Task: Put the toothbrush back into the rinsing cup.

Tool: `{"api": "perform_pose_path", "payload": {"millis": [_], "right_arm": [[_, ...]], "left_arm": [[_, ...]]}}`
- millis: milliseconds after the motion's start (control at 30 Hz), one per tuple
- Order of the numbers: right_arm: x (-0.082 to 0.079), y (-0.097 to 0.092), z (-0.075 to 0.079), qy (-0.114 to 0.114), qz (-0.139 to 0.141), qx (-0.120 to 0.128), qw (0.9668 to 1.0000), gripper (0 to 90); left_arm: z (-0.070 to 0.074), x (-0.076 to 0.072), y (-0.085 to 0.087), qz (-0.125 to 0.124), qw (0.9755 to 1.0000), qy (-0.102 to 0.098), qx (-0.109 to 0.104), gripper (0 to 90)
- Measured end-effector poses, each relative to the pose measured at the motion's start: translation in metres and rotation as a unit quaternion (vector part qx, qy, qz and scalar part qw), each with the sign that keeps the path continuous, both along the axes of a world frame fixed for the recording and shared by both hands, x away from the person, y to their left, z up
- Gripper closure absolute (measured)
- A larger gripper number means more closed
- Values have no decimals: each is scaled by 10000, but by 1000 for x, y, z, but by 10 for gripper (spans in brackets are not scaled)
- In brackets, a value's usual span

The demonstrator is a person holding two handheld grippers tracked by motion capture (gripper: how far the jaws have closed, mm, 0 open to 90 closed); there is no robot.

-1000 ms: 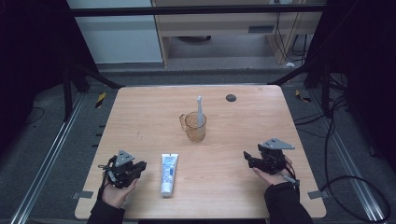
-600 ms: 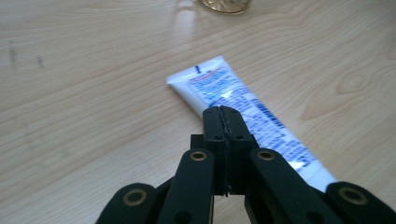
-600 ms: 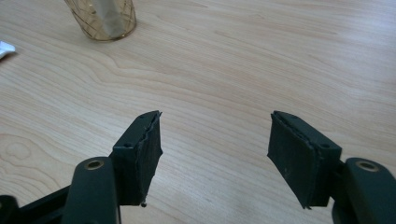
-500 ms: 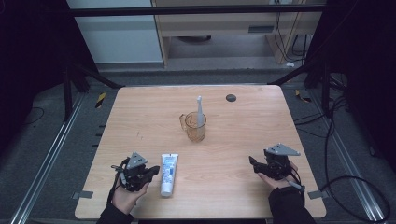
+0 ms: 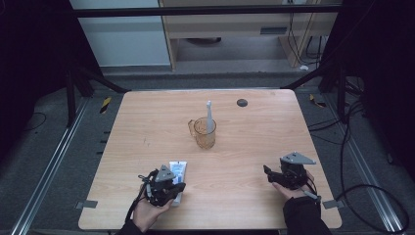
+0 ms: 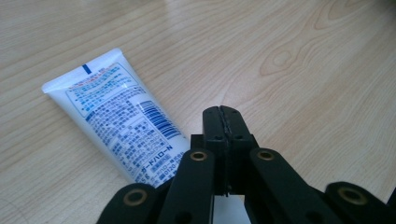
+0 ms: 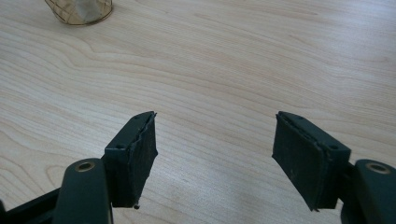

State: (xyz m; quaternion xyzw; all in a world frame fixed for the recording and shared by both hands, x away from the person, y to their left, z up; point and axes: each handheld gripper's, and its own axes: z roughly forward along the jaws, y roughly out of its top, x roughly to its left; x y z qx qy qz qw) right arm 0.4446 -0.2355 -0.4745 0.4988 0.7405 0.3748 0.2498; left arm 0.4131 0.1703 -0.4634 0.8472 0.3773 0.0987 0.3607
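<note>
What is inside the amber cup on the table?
A white toothbrush stands in the amber cup, its upper end rising above the rim. Its lower end is blurred behind the tinted wall.

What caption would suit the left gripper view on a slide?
Left gripper, jaws shut with nothing between them, poised over the toothpaste tube lying flat on the wooden table.

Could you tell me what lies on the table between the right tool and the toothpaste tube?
Nothing: in the high view the stretch from the right tool to the toothpaste tube is bare wood of the table.
</note>
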Motion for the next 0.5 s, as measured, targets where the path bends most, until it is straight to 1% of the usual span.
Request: {"api": "perform_pose_path", "payload": {"millis": [200,333,367,433,467,500], "right_arm": [[0,0,0,1,6,-30,10000,300],[0,0,0,34,-8,10,10000,299],[0,0,0,8,-5,-23,10000,298],[0,-1,0,15,-13,-18,10000,298],[0,0,0,54,-18,11,10000,298],[0,-1,-1,32,-12,-23,10000,298]], "left_arm": [[-3,0,-1,-14,9999,40,137,899],[-3,-1,1,-35,9999,58,118,899],[-2,-2,1,-46,9999,60,126,899],[-2,-3,1,-49,9999,59,133,899],[-2,-2,1,-62,9999,46,149,899],[-2,-3,1,-61,9999,60,139,899]]}}
